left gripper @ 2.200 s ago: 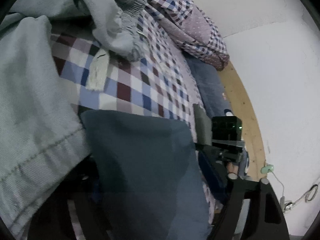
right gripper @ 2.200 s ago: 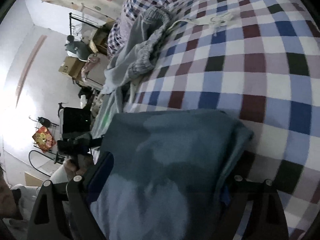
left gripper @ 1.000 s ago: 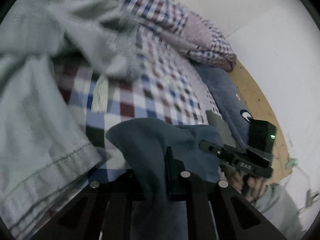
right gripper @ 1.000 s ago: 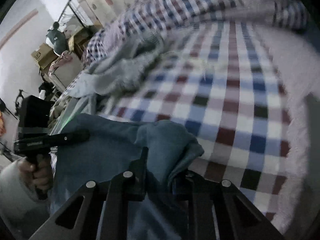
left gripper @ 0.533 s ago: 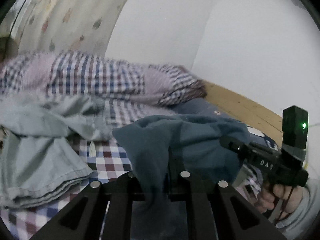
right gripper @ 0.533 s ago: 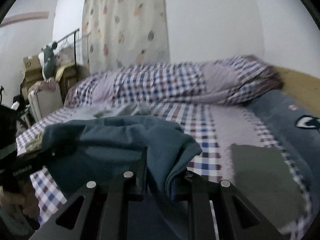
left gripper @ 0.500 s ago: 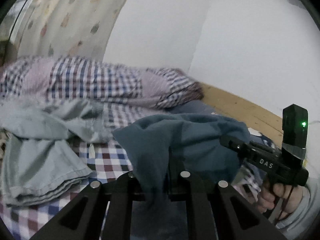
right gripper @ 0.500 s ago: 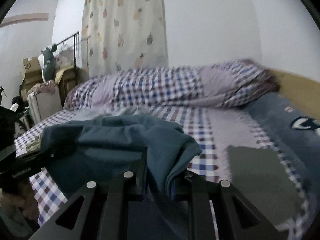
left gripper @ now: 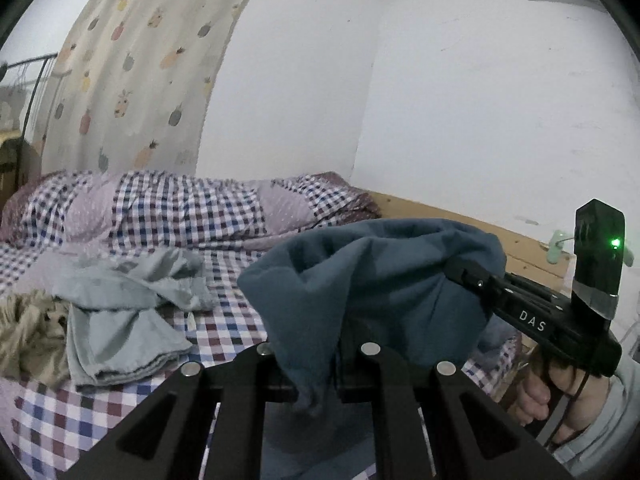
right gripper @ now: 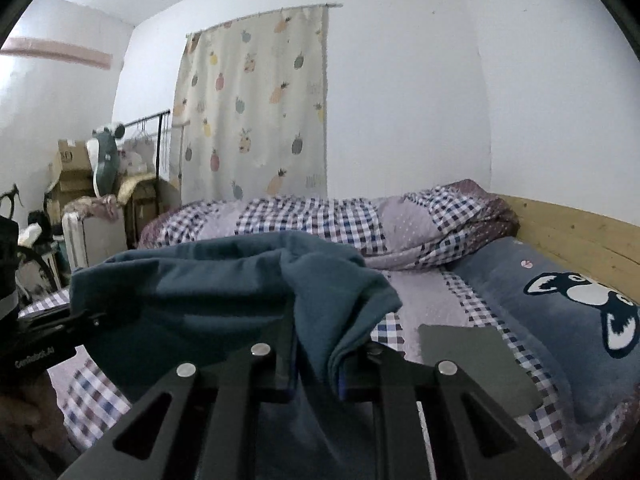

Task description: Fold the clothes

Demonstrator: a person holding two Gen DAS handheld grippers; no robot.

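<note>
Both the left gripper (left gripper: 316,364) and right gripper (right gripper: 316,364) are clenched on the teal garment (left gripper: 384,280), which hangs bunched between them above the checked bedsheet (left gripper: 224,328). Drawing them apart evenly would flatten it, clear of the grey clothes (left gripper: 120,312).

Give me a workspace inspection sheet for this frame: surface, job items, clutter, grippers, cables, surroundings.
Surface: bed with checked sheet.
Job's things: teal garment lifted off the bed, held between both grippers; pale grey-green garment crumpled on the sheet.
Clutter: rolled checked duvet, blue cartoon pillow, dark flat rectangle.
Grippers: left gripper shut on cloth; right gripper shut on cloth.
Cables: thin cord by the right hand.
Surroundings: fruit-print curtain, wooden headboard, boxes and rack at left.
</note>
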